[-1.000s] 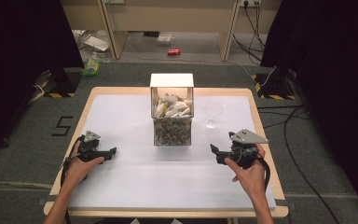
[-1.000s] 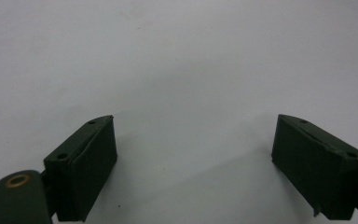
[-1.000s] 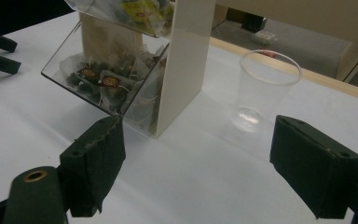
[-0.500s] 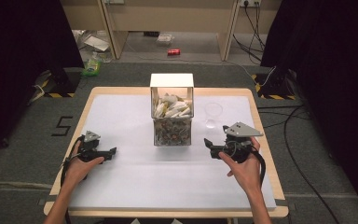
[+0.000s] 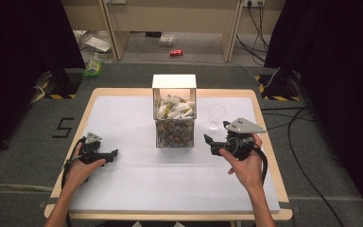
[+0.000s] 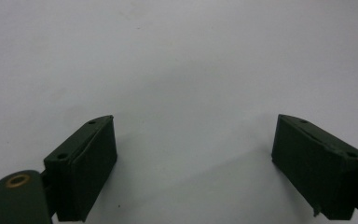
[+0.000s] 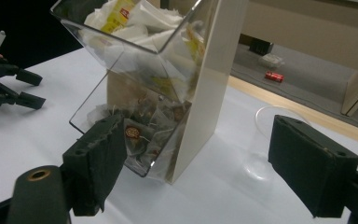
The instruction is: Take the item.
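While the high view puts the clear dispenser box [image 5: 174, 111] mid-desk [image 5: 123, 118], the right gripper view gets close enough to show tea bags and white packets inside it, plus a clear plastic cup [image 7: 272, 140] just beside it. Right tongs [image 5: 211, 141] are spread wide, aimed at the box. Left tongs [image 6: 193, 168] are spread too, nothing but bare desk between them.

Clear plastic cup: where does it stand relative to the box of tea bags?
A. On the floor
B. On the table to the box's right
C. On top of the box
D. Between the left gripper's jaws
B: the clear plastic cup stands on the table, right of the box, empty and upright.
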The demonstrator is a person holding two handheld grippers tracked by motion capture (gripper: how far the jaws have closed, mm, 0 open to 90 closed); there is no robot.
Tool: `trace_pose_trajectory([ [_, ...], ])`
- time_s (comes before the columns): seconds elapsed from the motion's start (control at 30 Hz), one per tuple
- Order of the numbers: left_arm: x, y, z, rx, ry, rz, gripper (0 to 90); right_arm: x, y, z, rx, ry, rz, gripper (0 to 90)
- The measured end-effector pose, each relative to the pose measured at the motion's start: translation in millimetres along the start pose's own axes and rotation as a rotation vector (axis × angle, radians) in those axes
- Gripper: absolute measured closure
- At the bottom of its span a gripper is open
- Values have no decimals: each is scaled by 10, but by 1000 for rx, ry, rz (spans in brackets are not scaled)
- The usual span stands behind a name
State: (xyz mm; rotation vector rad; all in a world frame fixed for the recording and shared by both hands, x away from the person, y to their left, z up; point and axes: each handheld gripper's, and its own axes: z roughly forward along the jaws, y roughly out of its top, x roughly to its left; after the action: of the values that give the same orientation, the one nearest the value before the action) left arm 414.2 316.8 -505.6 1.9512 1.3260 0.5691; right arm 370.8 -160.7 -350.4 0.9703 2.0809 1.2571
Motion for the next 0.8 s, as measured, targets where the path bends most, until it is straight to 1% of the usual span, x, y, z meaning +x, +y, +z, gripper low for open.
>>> trace_pose_trajectory([
  [0.17,1,0,0,0,0,1,130,38,79,5,-18,11,-11,223],
  [0.33,1,0,0,0,0,0,130,70,133,22,-23,20,-24,241],
  [0.6,1,0,0,0,0,1,130,125,228,70,-44,38,-44,270],
  [0.7,1,0,0,0,0,0,130,151,262,88,-57,46,-44,282],
  [0.8,1,0,-1,1,0,0,130,173,294,106,-60,50,-56,290],
])
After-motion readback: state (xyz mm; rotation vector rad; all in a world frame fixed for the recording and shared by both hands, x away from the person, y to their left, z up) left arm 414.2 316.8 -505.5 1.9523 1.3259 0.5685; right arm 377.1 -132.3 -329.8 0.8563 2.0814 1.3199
